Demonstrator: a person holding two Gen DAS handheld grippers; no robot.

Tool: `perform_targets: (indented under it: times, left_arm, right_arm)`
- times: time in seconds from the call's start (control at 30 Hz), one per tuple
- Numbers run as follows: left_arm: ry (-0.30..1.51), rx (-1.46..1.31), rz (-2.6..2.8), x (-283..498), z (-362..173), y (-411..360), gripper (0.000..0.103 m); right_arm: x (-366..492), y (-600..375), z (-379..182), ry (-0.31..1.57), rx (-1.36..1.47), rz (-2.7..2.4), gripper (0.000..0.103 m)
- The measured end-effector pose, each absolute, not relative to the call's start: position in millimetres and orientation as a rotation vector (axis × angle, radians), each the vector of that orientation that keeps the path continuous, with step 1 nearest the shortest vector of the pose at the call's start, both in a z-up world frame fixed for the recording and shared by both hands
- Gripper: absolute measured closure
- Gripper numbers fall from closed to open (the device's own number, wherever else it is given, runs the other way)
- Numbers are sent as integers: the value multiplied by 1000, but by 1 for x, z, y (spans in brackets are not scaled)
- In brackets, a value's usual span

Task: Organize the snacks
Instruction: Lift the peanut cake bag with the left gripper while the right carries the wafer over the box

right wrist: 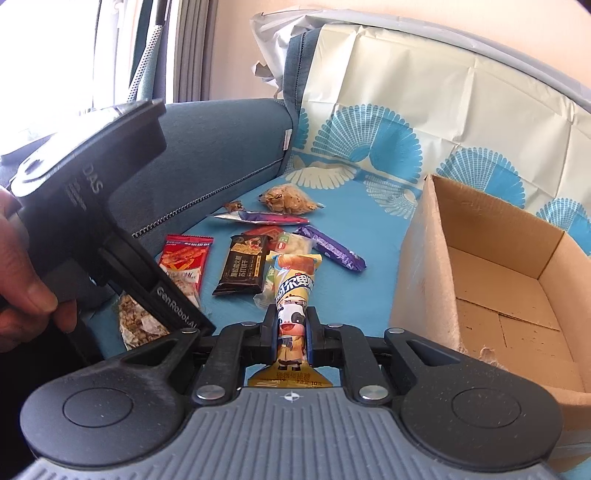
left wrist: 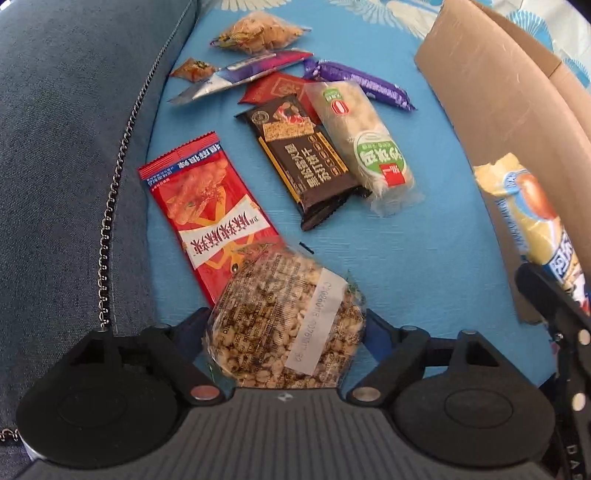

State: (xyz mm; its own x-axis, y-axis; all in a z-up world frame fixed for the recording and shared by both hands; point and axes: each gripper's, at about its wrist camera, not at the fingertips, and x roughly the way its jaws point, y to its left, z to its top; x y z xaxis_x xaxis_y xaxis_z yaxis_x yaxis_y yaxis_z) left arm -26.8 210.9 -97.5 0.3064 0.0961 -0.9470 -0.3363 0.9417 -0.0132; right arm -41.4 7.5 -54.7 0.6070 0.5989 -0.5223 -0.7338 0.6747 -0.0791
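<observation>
My left gripper is shut on a clear bag of puffed-grain snack, held just above the blue cloth; the bag also shows in the right wrist view. My right gripper is shut on a yellow cow-print snack pack, also seen in the left wrist view beside the box. An open, empty cardboard box stands to the right. Loose on the cloth lie a red packet, a black biscuit packet, a white rice-cracker roll and a purple bar.
A blue-grey sofa cushion with a metal chain borders the left. Farther back lie a clear bag of fried snacks, a silver-purple stick pack and a red packet. The box's near wall rises at right.
</observation>
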Motion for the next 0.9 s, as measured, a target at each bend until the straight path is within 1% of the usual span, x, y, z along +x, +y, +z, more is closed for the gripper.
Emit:
perform_targets:
  times: [0.13,0.3,0.47,0.63,0.77,0.9]
  left_arm:
    - [1162,-206,275,-33,-89,205,18]
    - [1021,-236,263,-46,-72,207,18]
    - [866,-264,272,-62,-52,207,18]
    - [733,-259,266,-72,-37,203,18]
    - [631,-265,265,-84,-26,200,18]
    - [506,-266,276,-101,-16,196,18]
  right_arm:
    - [-42,3,-47,472,-279,775,89]
    - [-42,-6,-26,432,-241,781,89]
    - [-29,-23,15,362,-197,794,89]
    - [4,-37,50,315,-196,815,89]
    - [31,-49,52,285,-192,773,89]
    - [48,-69,31,339,-92,720,89]
